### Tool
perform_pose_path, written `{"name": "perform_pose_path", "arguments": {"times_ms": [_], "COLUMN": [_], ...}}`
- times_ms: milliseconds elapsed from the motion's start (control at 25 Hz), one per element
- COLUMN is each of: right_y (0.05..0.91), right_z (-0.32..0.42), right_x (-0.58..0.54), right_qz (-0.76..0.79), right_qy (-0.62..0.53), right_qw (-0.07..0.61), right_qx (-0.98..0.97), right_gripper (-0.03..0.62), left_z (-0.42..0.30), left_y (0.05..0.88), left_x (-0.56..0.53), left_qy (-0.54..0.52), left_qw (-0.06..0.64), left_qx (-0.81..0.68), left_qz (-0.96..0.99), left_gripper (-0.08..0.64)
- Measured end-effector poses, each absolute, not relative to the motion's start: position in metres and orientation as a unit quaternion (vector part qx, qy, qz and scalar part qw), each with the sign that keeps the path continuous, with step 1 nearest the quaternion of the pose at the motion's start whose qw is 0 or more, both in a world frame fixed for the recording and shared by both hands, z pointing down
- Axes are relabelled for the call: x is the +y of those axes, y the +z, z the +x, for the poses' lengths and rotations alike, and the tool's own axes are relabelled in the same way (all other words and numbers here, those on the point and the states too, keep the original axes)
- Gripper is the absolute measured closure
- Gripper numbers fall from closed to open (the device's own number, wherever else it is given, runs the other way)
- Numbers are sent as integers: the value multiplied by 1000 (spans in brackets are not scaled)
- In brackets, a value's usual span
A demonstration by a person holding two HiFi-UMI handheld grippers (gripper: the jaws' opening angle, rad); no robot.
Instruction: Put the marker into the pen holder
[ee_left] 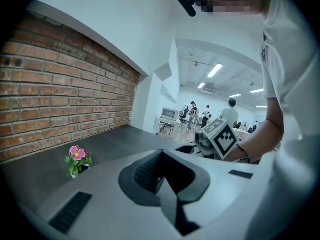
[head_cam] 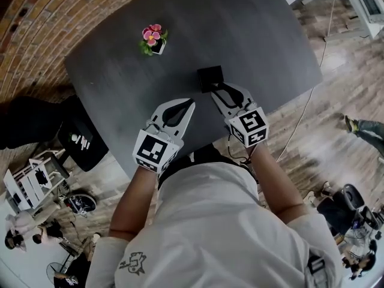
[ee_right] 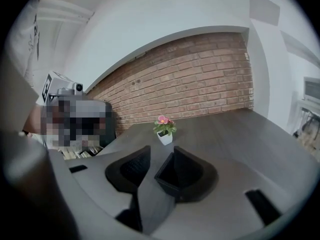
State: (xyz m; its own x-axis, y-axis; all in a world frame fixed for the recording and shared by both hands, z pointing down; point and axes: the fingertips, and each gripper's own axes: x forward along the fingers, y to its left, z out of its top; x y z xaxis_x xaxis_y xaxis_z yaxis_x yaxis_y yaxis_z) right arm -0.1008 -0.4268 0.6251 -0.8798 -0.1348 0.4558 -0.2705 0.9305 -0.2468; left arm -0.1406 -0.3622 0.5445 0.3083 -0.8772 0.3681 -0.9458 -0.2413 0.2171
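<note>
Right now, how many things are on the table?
2: a flower pot at the far side, and a black holder nearer, at the right gripper's tips. A marker may be hidden inside.

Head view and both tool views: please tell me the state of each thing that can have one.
Left tool: shut, empty.
Right tool: open, gripping nothing, tips at the pen holder.
Pen holder: upright on the table, top open.
Flower pot: upright, apart from both tools.
Marker: not visible.
</note>
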Motion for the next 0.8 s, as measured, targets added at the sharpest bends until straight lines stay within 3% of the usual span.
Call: {"name": "perform_pose_path", "arguments": {"times_ms": [480, 800], "right_y": [577, 526], "right_z": [-107, -107], "right_x": [-382, -331], "right_qz": [96, 83], "right_qy": [119, 78], "right_qw": [195, 165], "right_qx": [-969, -980], "right_gripper": [451, 539], "left_z": [-147, -145], "left_y": [518, 483], "left_x": [-316, -272], "left_qy": [78, 75], "left_qw": [173, 135], "left_qx": [-590, -590], "left_qz": [785, 793], "left_gripper": [549, 549]}}
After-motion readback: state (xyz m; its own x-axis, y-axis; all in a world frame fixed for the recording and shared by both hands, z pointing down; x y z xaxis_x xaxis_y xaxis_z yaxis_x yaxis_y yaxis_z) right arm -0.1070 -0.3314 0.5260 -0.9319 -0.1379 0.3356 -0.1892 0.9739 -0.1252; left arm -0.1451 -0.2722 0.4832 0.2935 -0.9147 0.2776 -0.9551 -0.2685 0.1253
